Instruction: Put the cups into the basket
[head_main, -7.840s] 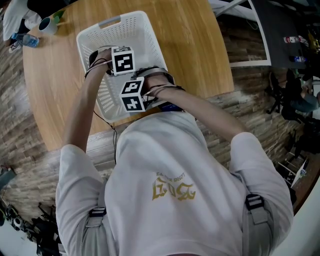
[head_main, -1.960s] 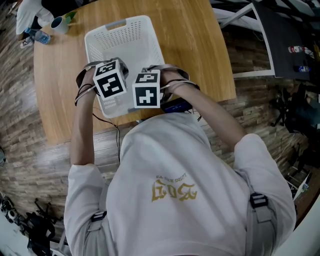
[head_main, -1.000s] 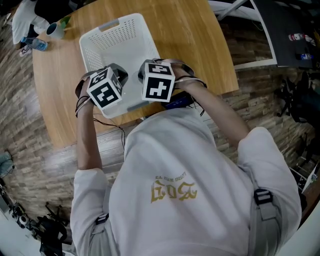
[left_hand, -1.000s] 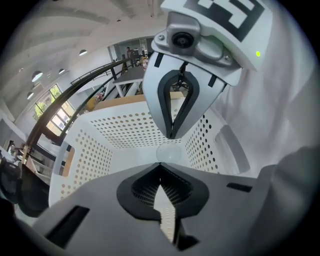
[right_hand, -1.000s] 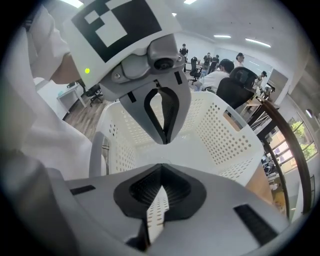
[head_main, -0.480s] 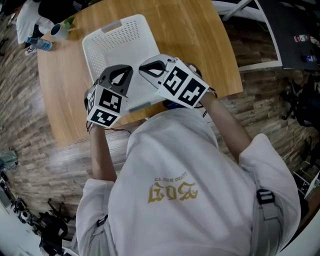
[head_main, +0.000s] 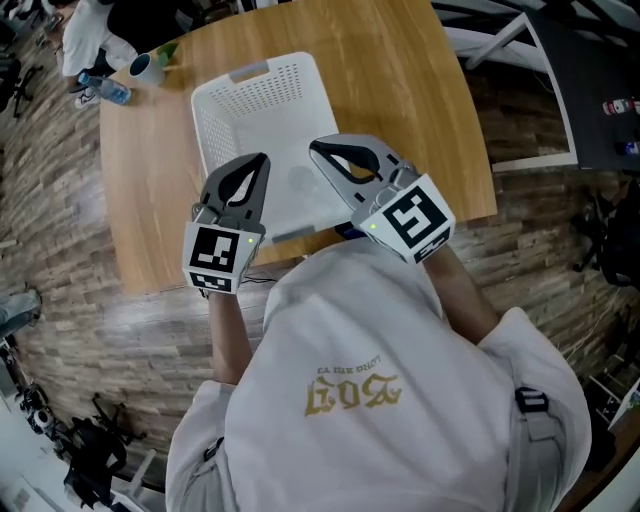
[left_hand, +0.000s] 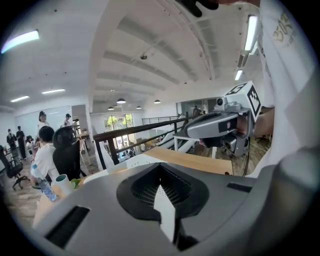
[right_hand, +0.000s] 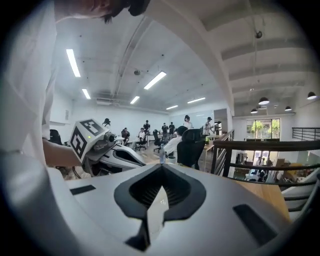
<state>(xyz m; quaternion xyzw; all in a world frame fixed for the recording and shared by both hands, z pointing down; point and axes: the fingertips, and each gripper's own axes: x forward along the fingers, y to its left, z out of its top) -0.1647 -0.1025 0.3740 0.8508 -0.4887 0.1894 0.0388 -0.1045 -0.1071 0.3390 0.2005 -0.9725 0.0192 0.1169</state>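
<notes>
Jaws of the left gripper (head_main: 258, 165) and right gripper (head_main: 322, 152) meet tip to tip, empty; within the last second both have risen from the basket's (head_main: 215, 110) near end and tilted roomward, probably backing away; no cup shows clearly inside the basket; one green-rimmed cup (head_main: 146, 68) stands beyond the basket's far left corner.

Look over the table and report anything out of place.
Nothing is spilled or damaged. One oddity: the only cup in sight stands at the far corner of the table beside a bottle, outside the white basket. The left gripper and right gripper are shut, empty, held above the table.
</notes>
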